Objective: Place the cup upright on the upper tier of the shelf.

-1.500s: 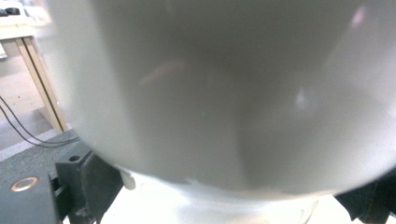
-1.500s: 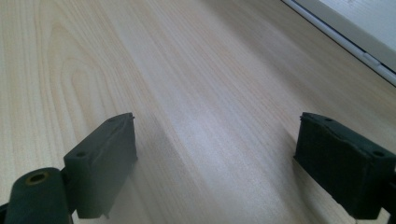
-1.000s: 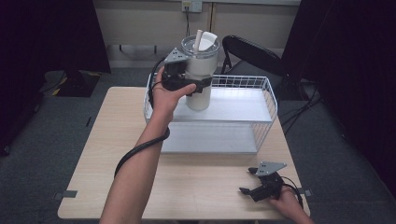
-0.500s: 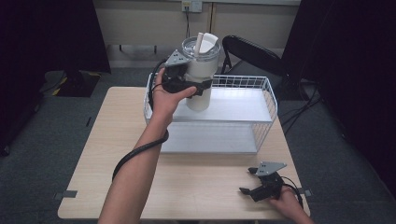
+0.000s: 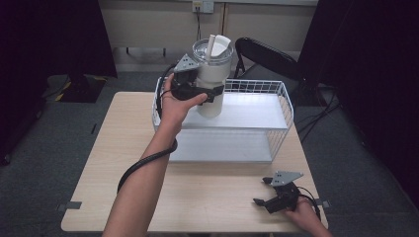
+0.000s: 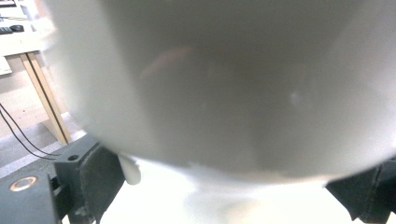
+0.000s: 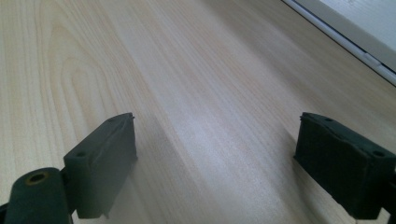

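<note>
The wooden table (image 5: 123, 163) is holding a white wire basket (image 5: 284, 106). The left gripper (image 5: 210, 94) is squeezing a big white cup (image 5: 211, 74) over the basket's back left corner; up close, the cup is just a grey blur. The right gripper (image 5: 264, 195) is lying low near the table's front right, jaws wide apart, nothing between them but bare wood.

The left claw (image 5: 210, 92) is closed round a white tumbler (image 5: 210, 86) held over the wire basket (image 5: 284, 106), whose left rim is just below it. Beyond the tumbler the basket's floor lies bare, walled by wire on all sides. The right claw (image 5: 264, 191) rests spread on bare worktop (image 5: 212, 197); ahead of it, open wood runs to a white tray (image 5: 222, 146).
</note>
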Motion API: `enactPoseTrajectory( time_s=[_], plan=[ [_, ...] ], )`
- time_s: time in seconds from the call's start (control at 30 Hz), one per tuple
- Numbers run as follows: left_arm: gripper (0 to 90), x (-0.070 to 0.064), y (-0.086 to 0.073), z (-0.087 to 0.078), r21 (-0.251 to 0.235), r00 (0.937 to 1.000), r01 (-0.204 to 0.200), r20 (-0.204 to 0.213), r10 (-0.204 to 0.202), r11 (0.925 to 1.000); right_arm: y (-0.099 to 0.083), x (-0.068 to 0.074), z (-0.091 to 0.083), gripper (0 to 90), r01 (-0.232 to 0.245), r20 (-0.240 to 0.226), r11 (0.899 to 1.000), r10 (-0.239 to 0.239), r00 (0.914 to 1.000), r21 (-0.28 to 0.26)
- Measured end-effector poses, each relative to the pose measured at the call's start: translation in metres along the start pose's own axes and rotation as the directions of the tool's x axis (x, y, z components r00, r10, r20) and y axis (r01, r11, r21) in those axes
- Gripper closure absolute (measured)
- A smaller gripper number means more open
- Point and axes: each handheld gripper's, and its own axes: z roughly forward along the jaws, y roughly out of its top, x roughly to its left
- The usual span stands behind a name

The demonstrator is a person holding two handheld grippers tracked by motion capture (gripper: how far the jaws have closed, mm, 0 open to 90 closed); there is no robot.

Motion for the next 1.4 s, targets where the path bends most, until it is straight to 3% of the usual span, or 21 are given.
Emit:
enactPoseTrajectory(
  time_s=[0.47, 0.6, 0.87, 1.07, 1.4],
  plan=[
    [8.5, 0.001, -0.004, -0.002, 0.018, 0.9999, 0.012, 0.007, -0.012, 0.9998, 0.0, 0.0, 0.0, 12.0, 0.0, 0.0, 1.0, 0.0, 1.0, 0.0],
    [9.4, 0.002, -0.009, -0.004, 0.089, 0.9999, -0.012, 0.013, 0.011, 0.996, 0.0, 0.0, 0.0, 11.9, 0.0, 0.0, 1.0, 0.0, 1.0, 0.0],
    [14.2, 0.006, -0.021, -0.017, 0.102, 0.9993, 0.005, 0.037, -0.009, 0.9948, 0.0, 0.0, 0.0, 11.9, 0.0, 0.001, 1.0, 0.0, 1.0, -0.002],
    [15.5, 0.008, -0.024, -0.028, 0.117, 0.9997, 0.004, 0.023, -0.007, 0.9931, 0.0, 0.0, 0.0, 11.9, 0.0, 0.001, 1.0, 0.0, 1.0, -0.002],
    [15.6, 0.006, -0.033, -0.051, 0.151, 0.9993, -0.009, 0.038, 0.003, 0.9885, 0.0, 0.0, 0.0, 11.9, 0.0, 0.0, 1.0, 0.0, 1.0, -0.002]
  ],
)
